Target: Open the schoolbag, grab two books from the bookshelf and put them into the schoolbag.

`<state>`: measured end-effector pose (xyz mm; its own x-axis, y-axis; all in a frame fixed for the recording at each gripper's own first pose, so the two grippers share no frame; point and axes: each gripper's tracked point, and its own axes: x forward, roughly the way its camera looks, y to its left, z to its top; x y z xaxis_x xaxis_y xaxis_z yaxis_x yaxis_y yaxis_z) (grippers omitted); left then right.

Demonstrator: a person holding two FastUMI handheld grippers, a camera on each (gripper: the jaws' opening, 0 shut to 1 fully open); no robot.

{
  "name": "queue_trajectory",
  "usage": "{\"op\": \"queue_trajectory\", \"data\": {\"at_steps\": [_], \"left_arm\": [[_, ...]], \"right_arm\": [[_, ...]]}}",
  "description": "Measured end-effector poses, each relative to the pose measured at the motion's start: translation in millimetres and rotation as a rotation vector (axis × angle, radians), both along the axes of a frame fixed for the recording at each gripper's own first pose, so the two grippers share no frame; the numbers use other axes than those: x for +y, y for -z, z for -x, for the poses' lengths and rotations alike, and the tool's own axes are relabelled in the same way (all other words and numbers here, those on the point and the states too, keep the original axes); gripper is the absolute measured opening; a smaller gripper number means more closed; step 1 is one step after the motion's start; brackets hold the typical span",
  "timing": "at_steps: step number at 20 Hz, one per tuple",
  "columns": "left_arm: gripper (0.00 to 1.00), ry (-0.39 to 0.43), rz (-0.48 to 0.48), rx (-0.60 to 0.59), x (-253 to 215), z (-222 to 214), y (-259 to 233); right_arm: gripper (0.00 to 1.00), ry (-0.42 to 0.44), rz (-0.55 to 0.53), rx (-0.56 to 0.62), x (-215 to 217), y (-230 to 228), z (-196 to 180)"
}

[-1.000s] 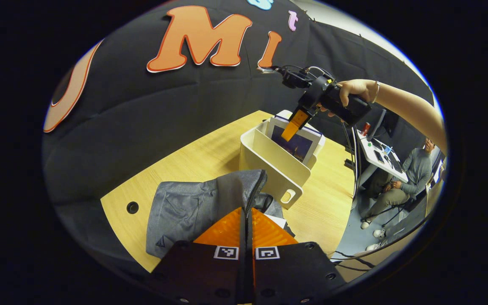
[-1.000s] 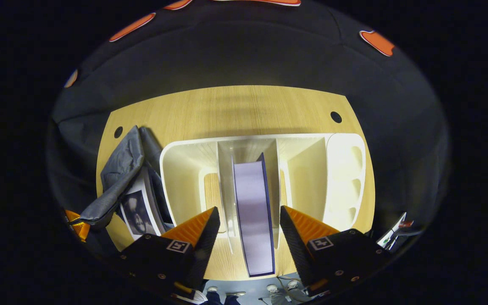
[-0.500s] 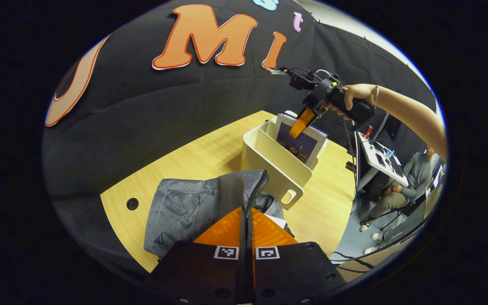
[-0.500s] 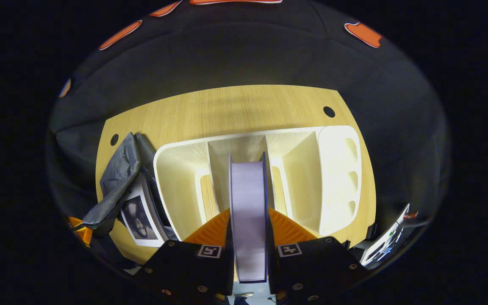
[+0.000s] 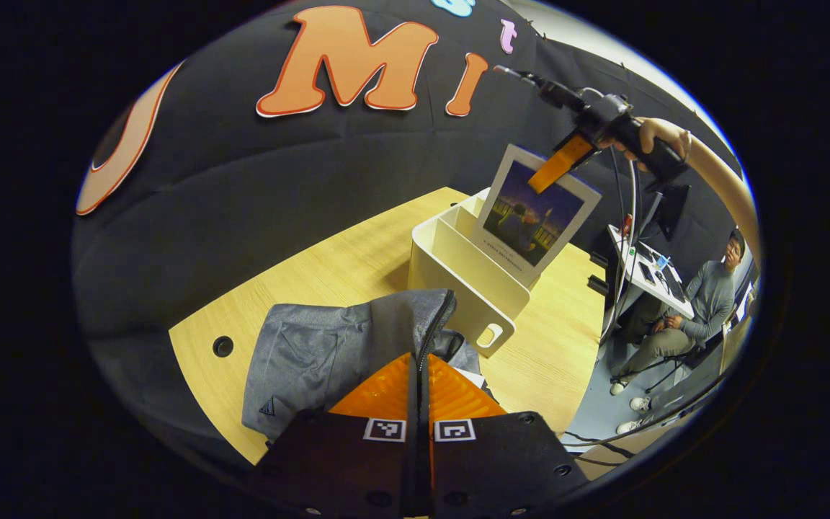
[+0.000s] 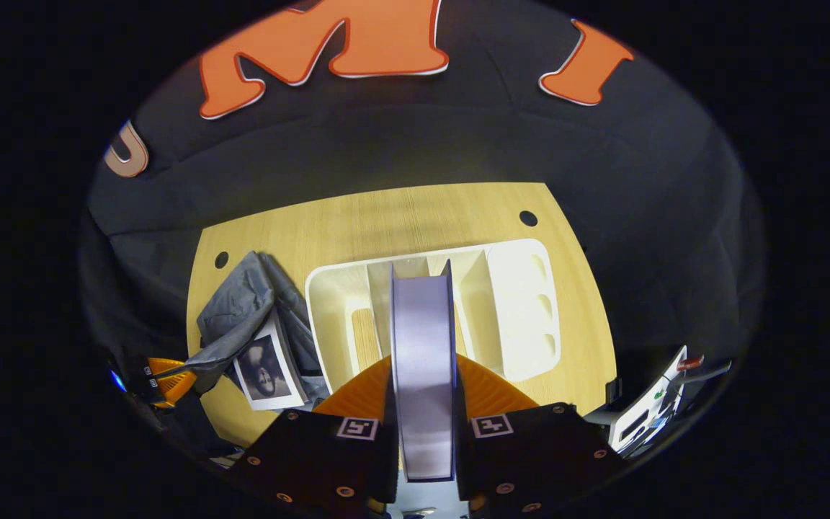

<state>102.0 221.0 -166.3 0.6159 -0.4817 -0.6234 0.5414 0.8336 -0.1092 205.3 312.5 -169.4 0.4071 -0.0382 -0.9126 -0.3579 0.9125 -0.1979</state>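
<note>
While your right gripper (image 6: 422,404) is clamping the book (image 6: 422,360) edge-on, the schoolbag (image 6: 242,317) is lying at 10 o'clock; left gripper (image 5: 418,389) is pinching its flap.

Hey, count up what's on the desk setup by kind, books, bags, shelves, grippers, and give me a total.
Books: 2, one held in the right gripper, one in the schoolbag
Schoolbags: 1
Bookshelves: 1
Grippers: 2, counting the left gripper
Total: 6
</note>
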Motion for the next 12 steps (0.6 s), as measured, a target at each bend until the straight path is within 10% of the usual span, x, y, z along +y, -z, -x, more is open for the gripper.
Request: {"op": "queue_trajectory", "data": {"at_steps": [12], "left_arm": [[0.0, -0.001, -0.021, -0.005, 5.2, -3.4, -2.2]], "right_arm": [[0.33, 0.074, -0.316, -0.056, -11.0, -54.6, 119.8]]}}
